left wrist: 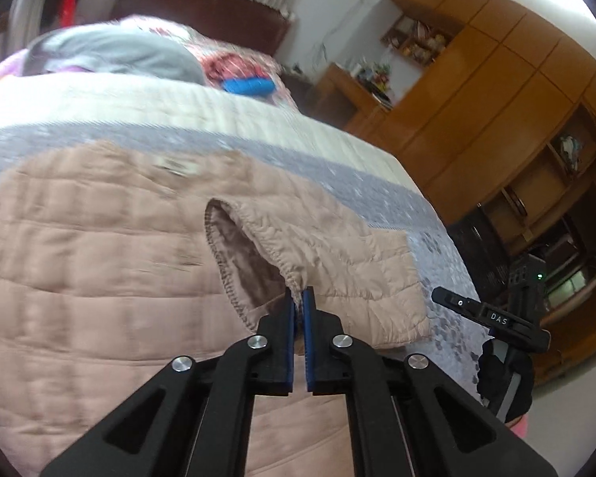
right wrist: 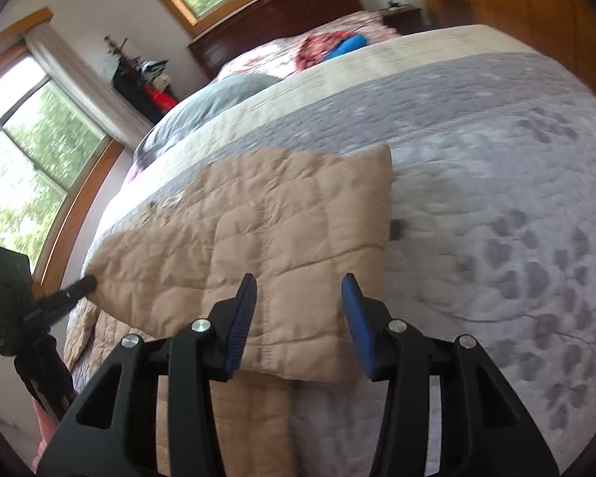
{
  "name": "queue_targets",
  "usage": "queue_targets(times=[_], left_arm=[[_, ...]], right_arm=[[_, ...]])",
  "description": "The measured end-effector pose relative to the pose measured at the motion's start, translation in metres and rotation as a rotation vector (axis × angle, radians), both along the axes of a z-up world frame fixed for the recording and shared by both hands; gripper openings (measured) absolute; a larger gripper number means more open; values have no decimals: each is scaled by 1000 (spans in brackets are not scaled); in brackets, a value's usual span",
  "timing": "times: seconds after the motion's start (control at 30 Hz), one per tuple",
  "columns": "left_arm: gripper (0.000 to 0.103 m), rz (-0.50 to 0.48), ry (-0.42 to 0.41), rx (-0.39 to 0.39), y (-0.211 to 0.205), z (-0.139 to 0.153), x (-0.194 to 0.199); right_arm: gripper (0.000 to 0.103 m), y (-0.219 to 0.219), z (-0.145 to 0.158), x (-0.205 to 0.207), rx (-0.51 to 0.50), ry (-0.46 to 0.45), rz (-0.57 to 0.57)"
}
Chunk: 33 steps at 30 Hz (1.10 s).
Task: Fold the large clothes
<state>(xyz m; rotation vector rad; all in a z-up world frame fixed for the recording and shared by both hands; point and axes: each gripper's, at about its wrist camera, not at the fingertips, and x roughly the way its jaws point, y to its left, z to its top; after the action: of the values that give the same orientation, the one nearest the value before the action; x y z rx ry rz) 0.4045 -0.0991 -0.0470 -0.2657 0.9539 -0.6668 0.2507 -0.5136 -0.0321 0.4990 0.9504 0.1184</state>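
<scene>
A beige quilted jacket (left wrist: 99, 258) lies spread on the bed. One sleeve (left wrist: 337, 246) points right, and its gathered cuff opening (left wrist: 254, 254) shows a brownish lining. My left gripper (left wrist: 298, 298) is shut on the cuff's rim, with the cloth pinched between the blue pads. In the right wrist view the jacket (right wrist: 258, 218) lies as a flat folded panel. My right gripper (right wrist: 300, 282) hovers over its near edge, open, its pads apart and touching no cloth. The left gripper (right wrist: 85, 281) shows at the jacket's left corner, and the right gripper (left wrist: 445, 296) at the bed's right edge.
The bed's grey-and-cream quilt (right wrist: 496, 198) extends far to the right. A grey pillow (left wrist: 119, 55) and a blue object (left wrist: 248, 86) lie near the dark headboard (left wrist: 202, 12). Wooden wardrobes (left wrist: 496, 99) stand beyond the bed's right side, and windows (right wrist: 31, 167) line the left.
</scene>
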Motion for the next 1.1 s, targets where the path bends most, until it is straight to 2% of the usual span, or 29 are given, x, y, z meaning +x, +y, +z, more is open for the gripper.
queue_targets(times=[0.13,0.27,0.43,0.53,0.63,0.73,0.8,0.87,0.93,1.0,1.1], left_arm=[[3,81,-46,34,46,6,4],[3,153,-28,68,84,-7,15],[3,178,48,167,104,-58,32],[4,176,110,187,107,-92,35],[6,169,99,195,104,-104,35],[9,173,94,223,101,-97,32],[10,209,76,240,104,-81,28],[14,262,-3,259,104,-55,19],[23,288,-113,276,97,-26,3],[23,260,-140,279,82,-14,-4],[24,170,-106,286,48,-18,-5]], right_arm=[[43,32,-4,19,-20,20,69],[43,54,-14,34,-39,52,114],[39,70,-39,51,-112,134,116],[37,74,-53,52,-124,149,118],[37,75,-56,52,-132,151,109],[37,77,-51,54,-154,170,105],[39,83,-36,49,-162,146,99],[39,91,-16,48,-131,99,116],[39,102,-2,47,-108,75,136],[39,120,4,53,-112,90,167],[40,148,1,61,-150,121,200]])
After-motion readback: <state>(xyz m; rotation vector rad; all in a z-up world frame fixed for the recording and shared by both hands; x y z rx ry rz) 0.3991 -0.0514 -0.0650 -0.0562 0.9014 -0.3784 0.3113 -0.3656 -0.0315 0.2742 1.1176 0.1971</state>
